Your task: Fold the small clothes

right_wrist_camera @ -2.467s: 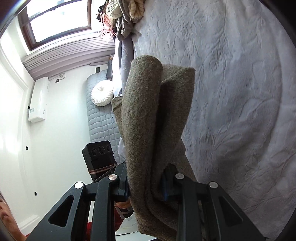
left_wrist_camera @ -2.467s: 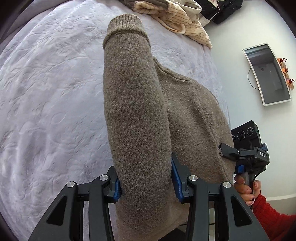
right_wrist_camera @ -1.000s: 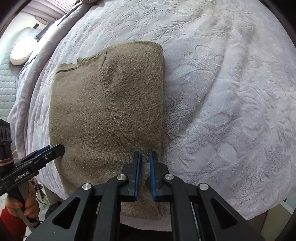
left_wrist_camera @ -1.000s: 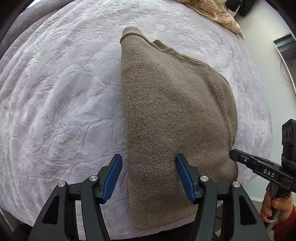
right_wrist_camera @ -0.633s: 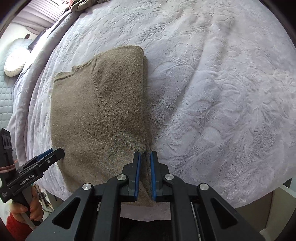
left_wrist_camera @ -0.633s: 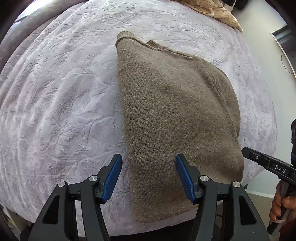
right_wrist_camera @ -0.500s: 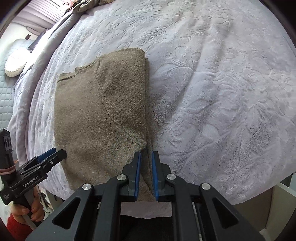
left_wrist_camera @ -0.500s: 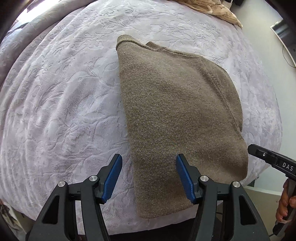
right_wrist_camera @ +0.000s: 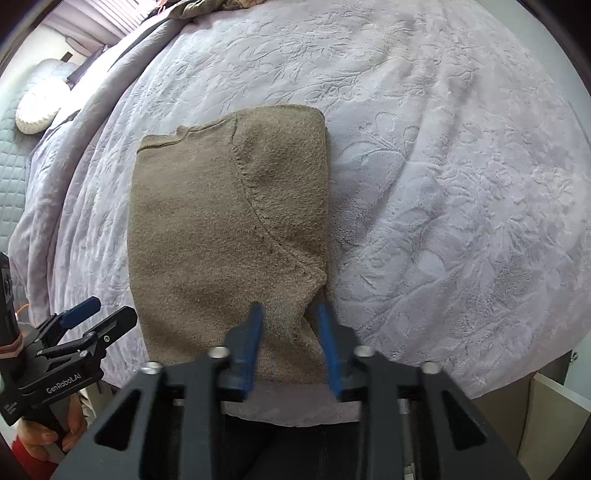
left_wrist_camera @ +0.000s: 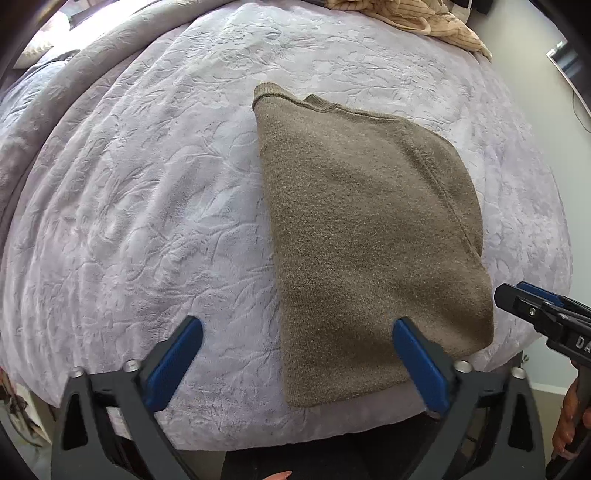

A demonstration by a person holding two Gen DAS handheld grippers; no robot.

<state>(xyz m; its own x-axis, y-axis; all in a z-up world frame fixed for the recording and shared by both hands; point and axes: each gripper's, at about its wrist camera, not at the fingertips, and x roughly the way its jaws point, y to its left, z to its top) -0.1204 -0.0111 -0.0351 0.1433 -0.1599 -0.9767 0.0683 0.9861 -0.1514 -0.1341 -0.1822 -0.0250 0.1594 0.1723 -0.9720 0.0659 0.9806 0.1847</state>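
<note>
Your sweater [left_wrist_camera: 369, 236] lies folded flat on the bed [left_wrist_camera: 147, 184], near the bed's front edge, ribbed collar and cuff at the far end and the hem toward you. In the right wrist view the sweater [right_wrist_camera: 221, 229] shows a curved sleeve seam running across its top layer, with the folded sleeve stacked along its right side. Your left claw [left_wrist_camera: 295, 343] is spread wide, its jaws having just been opening; the blue pads [left_wrist_camera: 173, 363] stand clear of the knit, one over bare bedspread and the other over the sweater's near right part, nothing gripped. From the right wrist camera your left claw [right_wrist_camera: 98, 312] shows at the lower left, off the sweater's left edge, held by a hand [right_wrist_camera: 48, 439] with a red sleeve below it. Your right claw [right_wrist_camera: 290, 314] is also parted, jaws having just been opening; the sweater's near right corner sits in the gap between the pads [right_wrist_camera: 251, 336], but they don't press on it. That view's claw is motion-blurred. From the left wrist camera your right claw [left_wrist_camera: 517, 295] pokes in at the right edge, just beside the sweater's near right corner. A heap of striped beige clothes [left_wrist_camera: 413, 18] sits at the far end of the bed, well apart from the sweater. A round white cushion [right_wrist_camera: 37, 110] is off at the upper left in the right wrist view.
</note>
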